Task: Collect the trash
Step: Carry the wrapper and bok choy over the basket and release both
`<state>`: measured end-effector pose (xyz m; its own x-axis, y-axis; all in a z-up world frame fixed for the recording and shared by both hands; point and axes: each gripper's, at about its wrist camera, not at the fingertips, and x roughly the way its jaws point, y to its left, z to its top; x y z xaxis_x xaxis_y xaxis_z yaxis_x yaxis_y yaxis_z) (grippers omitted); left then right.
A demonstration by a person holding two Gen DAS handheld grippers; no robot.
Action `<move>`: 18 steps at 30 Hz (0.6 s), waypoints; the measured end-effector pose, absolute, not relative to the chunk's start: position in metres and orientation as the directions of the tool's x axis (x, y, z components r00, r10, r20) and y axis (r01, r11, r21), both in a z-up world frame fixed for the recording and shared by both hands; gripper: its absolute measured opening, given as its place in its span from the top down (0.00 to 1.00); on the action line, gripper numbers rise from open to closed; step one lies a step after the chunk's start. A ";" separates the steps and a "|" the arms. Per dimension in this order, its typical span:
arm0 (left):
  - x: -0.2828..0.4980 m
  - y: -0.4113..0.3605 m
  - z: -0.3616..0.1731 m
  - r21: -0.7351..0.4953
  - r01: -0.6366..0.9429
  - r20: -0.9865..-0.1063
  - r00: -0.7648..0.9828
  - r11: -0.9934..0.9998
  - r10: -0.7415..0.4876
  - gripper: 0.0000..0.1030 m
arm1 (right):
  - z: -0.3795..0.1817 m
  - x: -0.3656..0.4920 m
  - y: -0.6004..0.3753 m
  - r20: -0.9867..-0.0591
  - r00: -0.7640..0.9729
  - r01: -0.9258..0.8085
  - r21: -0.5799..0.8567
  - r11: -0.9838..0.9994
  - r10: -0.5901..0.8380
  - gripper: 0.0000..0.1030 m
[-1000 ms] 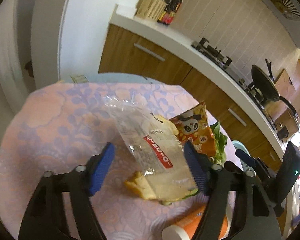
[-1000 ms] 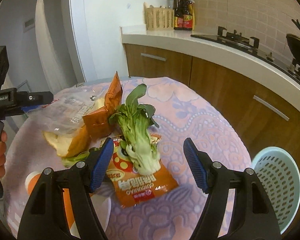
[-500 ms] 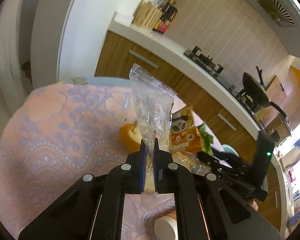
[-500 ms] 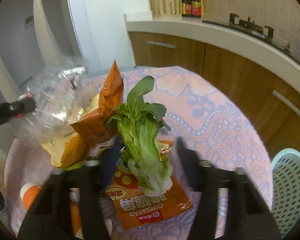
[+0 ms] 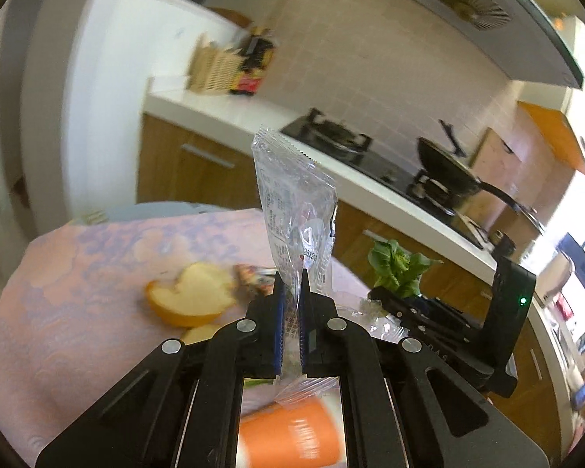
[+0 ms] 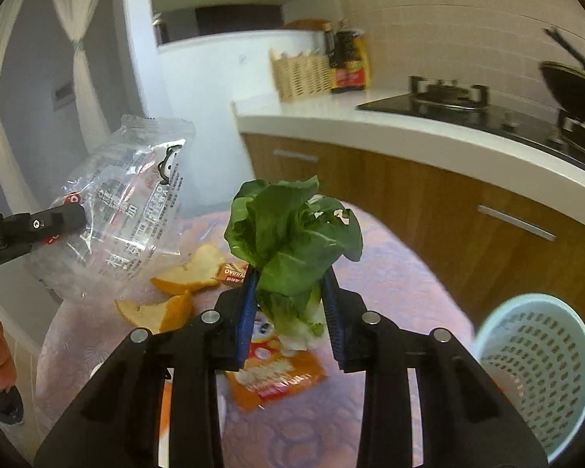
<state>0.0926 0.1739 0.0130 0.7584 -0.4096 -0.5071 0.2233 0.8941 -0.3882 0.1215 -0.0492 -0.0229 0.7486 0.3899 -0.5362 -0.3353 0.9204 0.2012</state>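
My left gripper is shut on a clear plastic wrapper and holds it upright above the table; the wrapper also shows in the right wrist view. My right gripper is shut on a green leafy vegetable, lifted off the table; it also shows in the left wrist view. Two orange peel pieces and an orange snack packet lie on the pink patterned tablecloth. A small orange packet lies by the peels.
A light blue perforated basket stands on the floor right of the table. An orange cup lies at the table's near edge. Wooden kitchen cabinets with a white counter and stove run behind.
My right gripper closed on the vegetable and lifted it off the snack packet. My left gripper, shut on the wrapper since half a second ago, raised it higher.
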 end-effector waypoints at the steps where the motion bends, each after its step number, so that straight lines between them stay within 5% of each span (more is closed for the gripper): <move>1: 0.092 0.164 0.015 -0.384 0.240 -0.503 0.756 0.892 -0.419 0.96 | -0.021 0.117 -0.058 -0.533 0.759 -0.317 0.199 0.927 0.374 0.72; 10: 0.107 0.049 0.012 -0.319 0.360 -0.548 0.685 0.877 -0.481 0.96 | -0.036 0.097 -0.168 -0.620 0.781 0.000 0.124 0.992 0.077 0.72; 18: 0.131 -0.050 -0.012 -0.291 0.428 -0.608 0.607 0.855 -0.511 0.96 | -0.076 0.093 -0.271 -0.689 0.724 0.191 0.206 0.960 0.004 0.72</move>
